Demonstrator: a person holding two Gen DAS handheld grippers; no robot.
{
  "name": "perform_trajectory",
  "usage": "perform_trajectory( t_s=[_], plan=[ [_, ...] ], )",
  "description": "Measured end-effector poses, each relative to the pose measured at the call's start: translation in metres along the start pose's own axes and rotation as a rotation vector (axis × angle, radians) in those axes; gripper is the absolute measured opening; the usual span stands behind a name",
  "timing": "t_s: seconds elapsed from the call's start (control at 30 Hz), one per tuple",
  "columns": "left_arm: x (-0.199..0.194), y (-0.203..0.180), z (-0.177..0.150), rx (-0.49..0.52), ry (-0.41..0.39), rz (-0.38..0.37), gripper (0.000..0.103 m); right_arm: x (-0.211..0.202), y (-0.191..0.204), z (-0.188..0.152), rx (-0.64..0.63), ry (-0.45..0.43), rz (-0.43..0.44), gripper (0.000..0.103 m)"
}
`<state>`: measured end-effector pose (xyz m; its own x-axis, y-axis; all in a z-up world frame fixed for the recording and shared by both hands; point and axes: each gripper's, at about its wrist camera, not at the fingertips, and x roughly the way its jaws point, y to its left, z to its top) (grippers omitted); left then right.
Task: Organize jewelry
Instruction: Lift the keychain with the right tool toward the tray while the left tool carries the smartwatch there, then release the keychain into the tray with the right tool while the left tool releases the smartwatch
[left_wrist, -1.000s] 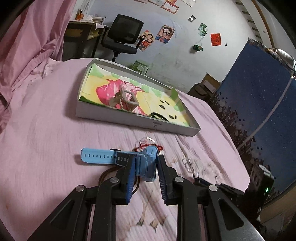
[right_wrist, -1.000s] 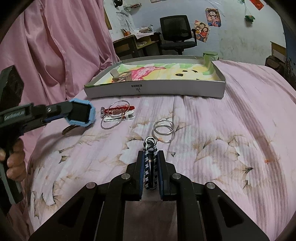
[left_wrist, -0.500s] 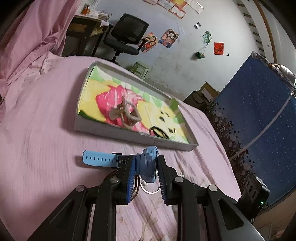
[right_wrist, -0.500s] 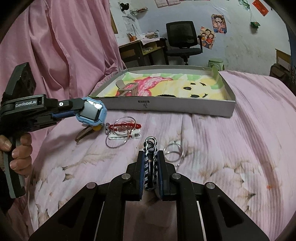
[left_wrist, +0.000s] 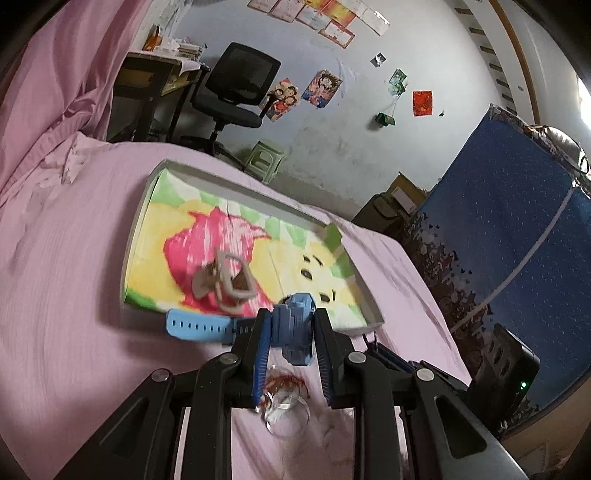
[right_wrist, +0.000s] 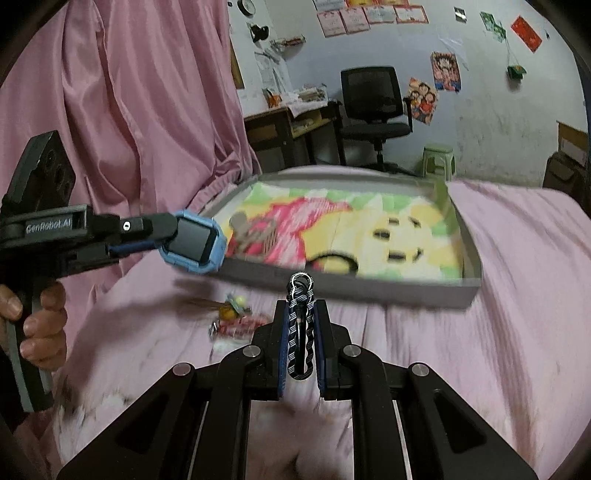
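Low in the left wrist view, the left gripper (left_wrist: 291, 341) has its fingers pinching the case of a blue watch (left_wrist: 293, 332). The case stands on edge between the pads; the strap runs level toward the left of the frame, so the watch's long axis lies across the fingers. Under the fingers, on the pink bed (left_wrist: 66, 295), lie a clear bangle (left_wrist: 286, 413) and a blurred red piece (left_wrist: 284, 382). Beyond the watch sits the tray (left_wrist: 129, 266), its long side running from upper left to lower right, with a beige clip (left_wrist: 221, 284) on its printed liner.

In the right wrist view, the right gripper (right_wrist: 300, 332) has its fingers pressed on a black-and-white cord bracelet (right_wrist: 300, 325), which stands on end with its loop poking up past the tips, pointing at the tray's near wall. To its left a yellow bead charm (right_wrist: 232, 308) lies on the bed. A hand (right_wrist: 37, 321) at the left edge grips the other tool's handle.

Against a second ago, both grippers are higher and closer to the tray: the watch now overlaps the tray's near wall, and the red piece has dropped from beyond the left fingers to beneath them.
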<state>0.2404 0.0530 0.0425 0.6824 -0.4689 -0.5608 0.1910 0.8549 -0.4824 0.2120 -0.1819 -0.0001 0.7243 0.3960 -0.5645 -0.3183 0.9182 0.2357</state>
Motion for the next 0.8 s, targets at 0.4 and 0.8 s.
perform_trajectory(
  t_s=[0.4,0.8],
  plan=[
    [0.032,-0.003,0.02,0.035,-0.08,0.037,0.021,0.049,-0.014,0.037,0.053,-0.023,-0.002,0.011],
    [0.084,-0.003,0.025,0.055,-0.021,0.063,0.002,0.086,-0.025,0.036,0.077,0.071,-0.002,0.012]
  ],
)
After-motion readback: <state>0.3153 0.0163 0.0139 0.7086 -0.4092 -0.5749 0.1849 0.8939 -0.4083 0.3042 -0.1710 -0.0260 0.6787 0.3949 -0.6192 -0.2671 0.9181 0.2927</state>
